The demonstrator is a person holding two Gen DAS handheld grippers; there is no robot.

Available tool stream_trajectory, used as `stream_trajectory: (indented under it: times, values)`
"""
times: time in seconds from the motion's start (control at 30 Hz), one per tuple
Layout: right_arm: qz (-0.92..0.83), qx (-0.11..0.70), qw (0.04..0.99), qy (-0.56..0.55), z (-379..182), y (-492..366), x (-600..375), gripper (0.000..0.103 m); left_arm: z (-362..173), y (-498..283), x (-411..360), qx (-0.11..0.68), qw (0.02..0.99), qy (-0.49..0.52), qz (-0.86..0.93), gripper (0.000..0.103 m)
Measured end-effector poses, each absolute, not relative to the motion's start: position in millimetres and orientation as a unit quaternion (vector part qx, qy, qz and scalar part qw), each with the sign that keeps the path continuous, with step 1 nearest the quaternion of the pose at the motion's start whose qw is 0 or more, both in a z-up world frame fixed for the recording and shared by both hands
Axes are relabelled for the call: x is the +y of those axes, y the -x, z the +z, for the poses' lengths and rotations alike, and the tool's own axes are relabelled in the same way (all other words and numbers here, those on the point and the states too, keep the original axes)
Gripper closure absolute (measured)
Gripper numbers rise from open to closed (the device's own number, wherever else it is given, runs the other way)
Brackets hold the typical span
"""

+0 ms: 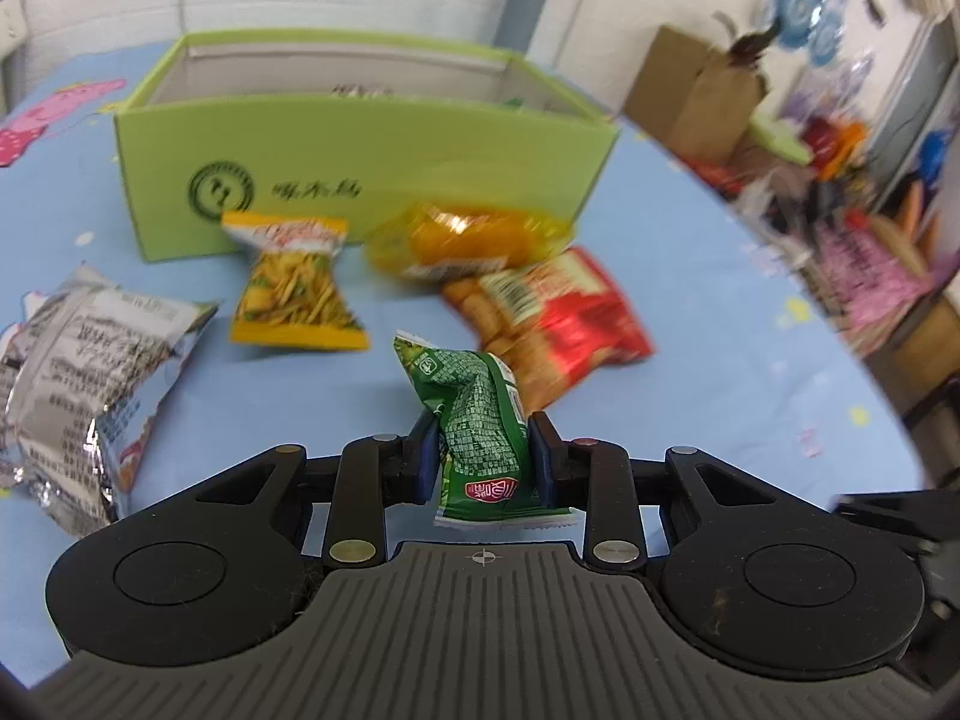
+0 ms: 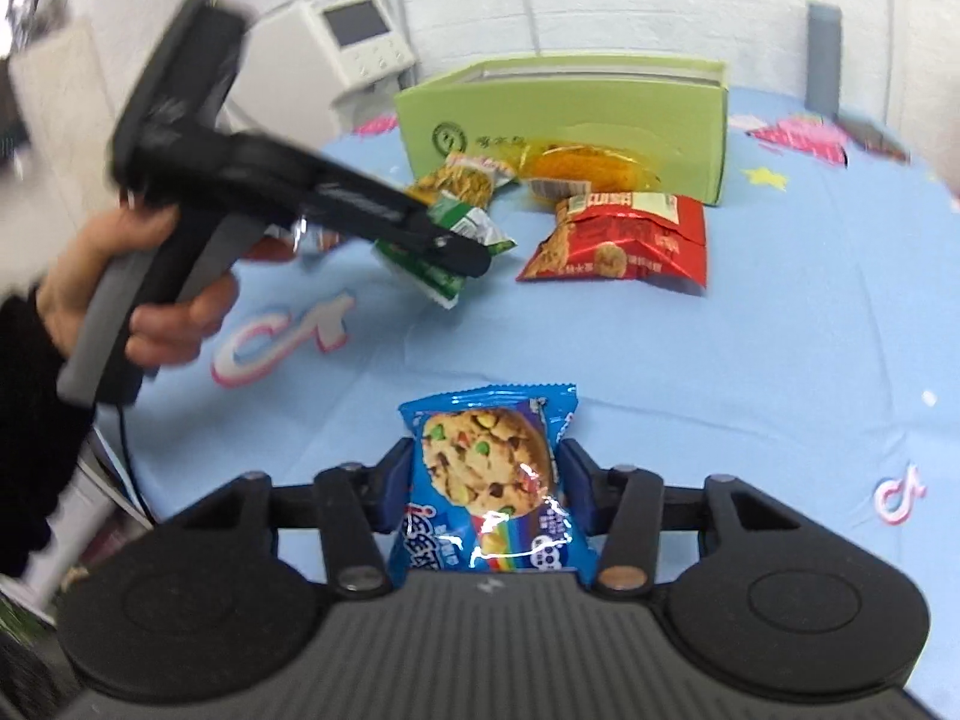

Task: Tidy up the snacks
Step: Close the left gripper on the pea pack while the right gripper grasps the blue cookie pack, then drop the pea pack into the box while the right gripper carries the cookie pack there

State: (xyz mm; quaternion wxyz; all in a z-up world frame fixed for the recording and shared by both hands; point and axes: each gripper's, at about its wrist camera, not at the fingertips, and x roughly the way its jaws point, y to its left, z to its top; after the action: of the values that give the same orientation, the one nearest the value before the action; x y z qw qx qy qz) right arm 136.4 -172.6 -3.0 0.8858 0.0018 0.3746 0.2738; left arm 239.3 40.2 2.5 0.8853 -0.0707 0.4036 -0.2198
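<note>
i have a packet in each tool, so the picking-up step looks done on both sides. my left gripper (image 1: 483,459) is clenched on the green packet (image 1: 480,426), its blue pads (image 1: 427,463) pressing the crumpled middle while the packet sticks up past them. my right gripper (image 2: 489,492) is clamped on the blue cookie packet (image 2: 489,480), which stands upright between the pads, its lower end tucked back toward the tool body.

the green box (image 1: 360,168) sits open-topped at the far side of the blue tablecloth (image 1: 720,276), well apart from both tools. i judge the next move is to carry each packet over the near wall and let it go inside; that calls for lifting high enough to clear the rim and for not sweeping the packets lying in front of it.

those are the yellow packet (image 1: 294,282), the orange packet (image 1: 468,240) touching the box front, and the red packet (image 1: 552,312) overlapping it.

my left view alone shows the silver packet (image 1: 90,378) off to the side, and something lying inside the box, too blurred to name. my right view alone shows my left hand (image 2: 150,294) around the handle, with the green packet hanging clear of the cloth, and the cookie packet itself.
</note>
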Motion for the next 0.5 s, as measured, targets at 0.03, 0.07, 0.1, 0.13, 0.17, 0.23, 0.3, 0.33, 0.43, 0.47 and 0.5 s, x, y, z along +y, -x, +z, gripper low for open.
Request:
stream_trajectory:
  times: [0.03, 0.07, 0.1, 0.13, 0.17, 0.23, 0.3, 0.33, 0.43, 0.47, 0.5]
  values:
    - [0.277, 0.372, 0.886, -0.022, 0.9, -141.0, -176.7, 0.052, 10.4, -239.9, 43.9, 0.397, 0.886, 0.077, -0.227, 0.092]
    - [0.282, 0.366, 0.886, -0.042, 7.2, -145.4, -180.6, 0.052, 18.9, -242.2, 48.1, 0.389, 0.887, 0.083, -0.232, 0.092]
    - [0.287, 0.358, 0.886, -0.058, 13.9, -151.3, -183.5, 0.052, 27.8, -246.8, 51.7, 0.381, 0.890, 0.087, -0.236, 0.092]
    - [0.288, 0.349, 0.890, -0.064, 21.4, -157.8, -185.1, 0.052, 38.3, -255.0, 53.8, 0.374, 0.891, 0.091, -0.238, 0.091]
    - [0.285, 0.333, 0.897, -0.060, 30.3, -167.8, -185.1, 0.052, 46.0, -262.9, 56.6, 0.368, 0.894, 0.094, -0.239, 0.091]
    - [0.279, 0.304, 0.909, -0.049, 51.2, -191.7, -182.7, 0.052, 64.5, -286.0, 59.8, 0.350, 0.903, 0.093, -0.230, 0.091]
    - [0.268, 0.279, 0.922, -0.030, 71.9, -228.2, -174.4, 0.052, 78.8, -316.6, 60.0, 0.339, 0.912, 0.089, -0.215, 0.091]
    - [0.258, 0.267, 0.928, -0.013, 80.1, -245.2, -168.1, 0.052, 83.8, -331.9, 60.1, 0.336, 0.914, 0.090, -0.211, 0.091]
    - [0.242, 0.257, 0.936, 0.018, 93.3, -304.5, -149.5, 0.052, 86.6, -381.6, 60.2, 0.341, 0.914, 0.096, -0.196, 0.091]
    - [0.239, 0.262, 0.935, 0.025, 93.9, -324.5, -143.8, 0.052, 85.3, -392.9, 59.8, 0.342, 0.915, 0.093, -0.191, 0.091]
    - [0.234, 0.265, 0.935, 0.035, 91.8, -340.4, -137.6, 0.052, 81.8, -405.1, 64.1, 0.344, 0.916, 0.091, -0.185, 0.091]
